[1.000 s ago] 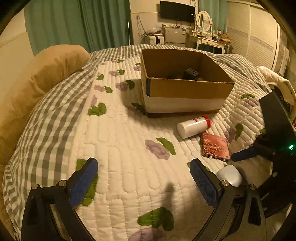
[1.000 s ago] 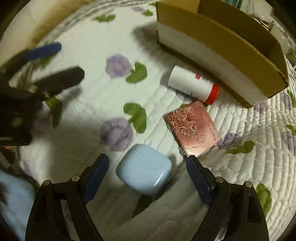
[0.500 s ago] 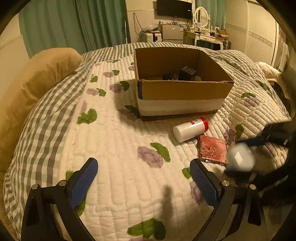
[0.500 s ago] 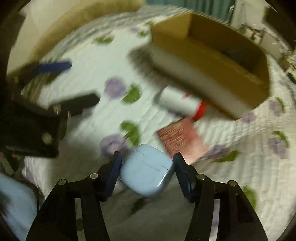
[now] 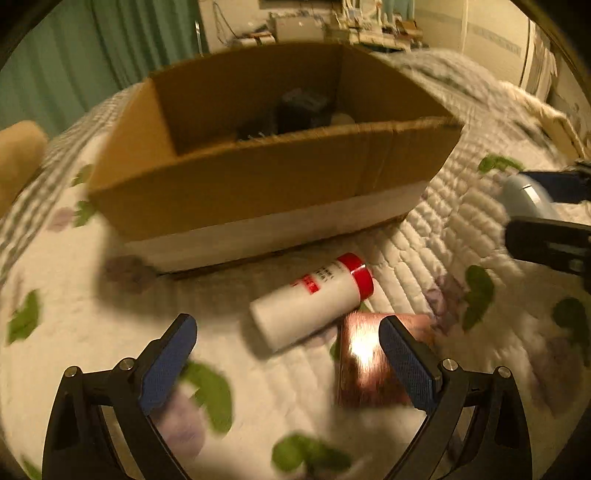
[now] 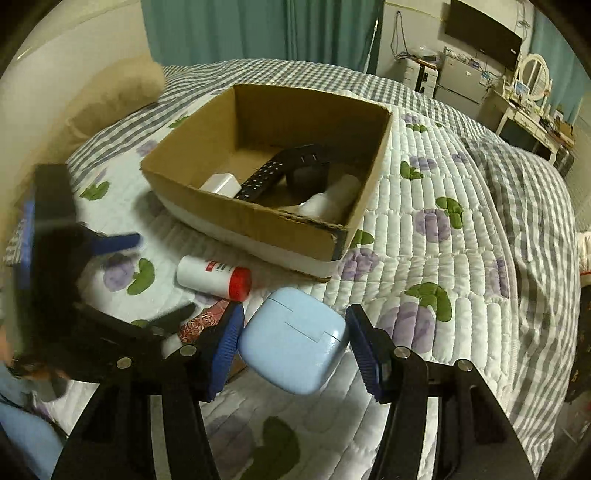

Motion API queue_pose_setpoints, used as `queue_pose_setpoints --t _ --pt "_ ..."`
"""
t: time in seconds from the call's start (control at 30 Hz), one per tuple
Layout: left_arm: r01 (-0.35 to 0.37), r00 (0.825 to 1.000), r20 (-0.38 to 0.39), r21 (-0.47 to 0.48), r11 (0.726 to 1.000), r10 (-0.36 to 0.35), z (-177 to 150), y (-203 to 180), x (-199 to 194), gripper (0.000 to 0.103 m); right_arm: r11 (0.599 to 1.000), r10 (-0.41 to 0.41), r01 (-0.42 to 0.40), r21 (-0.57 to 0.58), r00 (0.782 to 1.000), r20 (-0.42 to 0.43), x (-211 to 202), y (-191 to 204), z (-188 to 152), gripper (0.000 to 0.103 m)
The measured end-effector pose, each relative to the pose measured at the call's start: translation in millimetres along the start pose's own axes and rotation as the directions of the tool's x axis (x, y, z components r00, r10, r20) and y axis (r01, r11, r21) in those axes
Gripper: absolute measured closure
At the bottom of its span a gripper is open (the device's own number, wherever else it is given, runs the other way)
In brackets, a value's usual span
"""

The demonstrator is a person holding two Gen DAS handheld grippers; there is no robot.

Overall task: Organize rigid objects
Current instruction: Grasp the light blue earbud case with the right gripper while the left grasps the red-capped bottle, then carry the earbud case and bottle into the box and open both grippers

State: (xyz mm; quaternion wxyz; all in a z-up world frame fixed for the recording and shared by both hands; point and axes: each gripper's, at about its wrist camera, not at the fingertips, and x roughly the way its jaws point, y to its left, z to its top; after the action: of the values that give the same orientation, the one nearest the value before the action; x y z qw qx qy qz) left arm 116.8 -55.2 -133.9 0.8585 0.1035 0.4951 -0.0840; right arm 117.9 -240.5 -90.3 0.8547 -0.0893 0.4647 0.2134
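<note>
My right gripper (image 6: 295, 317) is shut on a light-blue earbud case (image 6: 291, 343) and holds it clear of the bed, in front of the box's near right corner. The same case (image 5: 528, 199) shows at the right edge of the left wrist view. The open cardboard box (image 6: 258, 221) holds a black remote (image 6: 266, 173), a white charger (image 6: 221, 182) and a white bottle (image 6: 332, 195). My left gripper (image 5: 288, 354) is open just above the quilt. Between and just beyond its fingers lie a white bottle with a red cap (image 5: 312, 299) and a red patterned case (image 5: 369, 365).
The quilted bedspread (image 6: 443, 229) carries everything. A tan pillow (image 6: 118, 88) lies at the bed's far left. Green curtains (image 6: 258, 29), a desk with a mirror (image 6: 532, 96) and a wall television (image 6: 480, 26) stand beyond the bed. A blue sleeve (image 6: 22, 435) shows at bottom left.
My right gripper closed on the earbud case and lifted it off the quilt toward the box. My left gripper moved forward and down, close to the bottle and red case.
</note>
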Motion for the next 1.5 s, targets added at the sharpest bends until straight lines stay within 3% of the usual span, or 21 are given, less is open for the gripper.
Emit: queue_pose_setpoints --t 0.1,0.27,0.3,0.43,0.53,0.8,1.0,1.17,1.5 --pt "-0.018 0.999 -0.043 0.047 0.999 0.02 7 -8 22 0.017 1.0 0.015 -0.015 0.011 1.0 -0.004 8 -1 0 0.046" --pt "0.026 0.997 -0.079 0.083 0.996 -0.02 17 -14 34 0.034 0.999 0.038 -0.038 0.023 0.999 -0.012 15 -4 -2 0.046" --pt "0.028 0.996 -0.089 0.096 0.995 -0.02 18 -16 34 0.045 0.999 0.037 -0.037 0.023 0.999 -0.012 15 -4 -2 0.046" --pt "0.026 0.997 -0.077 0.136 0.99 -0.016 14 -23 21 0.053 0.999 0.044 -0.044 0.025 0.999 0.004 12 -4 -3 0.046" --pt "0.068 0.997 -0.05 0.126 0.99 -0.062 6 -23 1 0.06 0.998 0.048 -0.049 0.035 0.999 0.008 11 -6 -3 0.046" --pt "0.127 0.988 0.078 0.085 0.988 -0.134 1 -18 -64 0.066 0.998 0.039 -0.04 0.039 0.999 0.019 6 -5 -2 0.046" --pt "0.121 0.981 0.143 0.063 0.991 -0.128 4 -16 -90 0.066 0.998 0.031 -0.033 0.047 0.999 0.033 0 -6 1 0.046" --pt "0.079 0.976 0.198 0.049 0.996 -0.088 22 -12 -112 0.066 0.999 0.021 -0.024 0.031 0.996 0.089 -22 -5 14 0.046" --pt "0.0 0.936 0.352 -0.019 1.0 0.006 68 25 -157 0.066 0.999 -0.025 0.03 -0.019 0.969 0.246 -78 -1 80 0.046"
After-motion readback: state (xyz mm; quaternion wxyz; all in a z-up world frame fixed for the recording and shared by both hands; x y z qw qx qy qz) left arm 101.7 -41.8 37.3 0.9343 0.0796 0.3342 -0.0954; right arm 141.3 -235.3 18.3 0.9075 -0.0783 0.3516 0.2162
